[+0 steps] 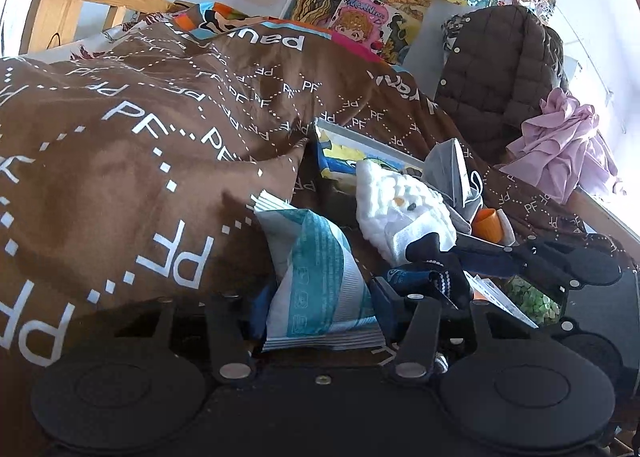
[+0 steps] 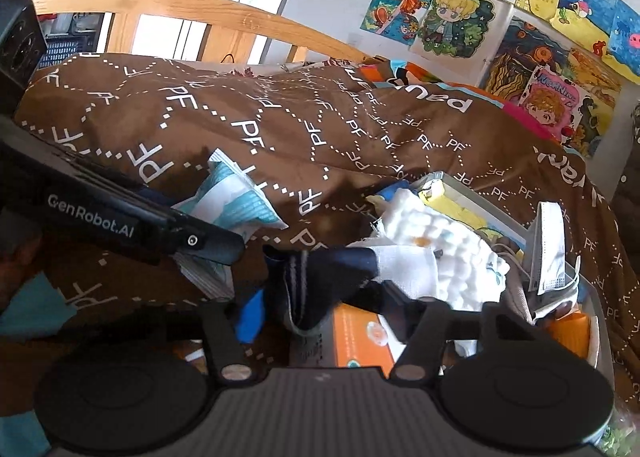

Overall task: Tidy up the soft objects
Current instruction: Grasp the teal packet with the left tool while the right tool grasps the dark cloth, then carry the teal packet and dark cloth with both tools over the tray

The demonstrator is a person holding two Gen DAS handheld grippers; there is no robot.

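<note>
My left gripper (image 1: 320,297) is shut on a white and teal soft packet (image 1: 316,277) and holds it over the brown bedspread (image 1: 120,161). The packet also shows in the right wrist view (image 2: 236,201), clamped in the left gripper (image 2: 216,245). My right gripper (image 2: 320,297) is shut on a dark navy sock (image 2: 316,281); in the left wrist view that sock (image 1: 436,265) hangs from the right gripper (image 1: 460,257). A white quilted cloth (image 2: 436,241) and a grey face mask (image 2: 550,253) lie in a tray behind the sock.
A brown "PF" blanket covers the bed. A brown quilted jacket (image 1: 500,69) and a pink garment (image 1: 564,153) lie at the right. A wooden headboard (image 2: 192,5) stands behind. An orange cup (image 1: 488,223), an orange box (image 2: 360,341) and green pieces (image 1: 532,303) lie nearby.
</note>
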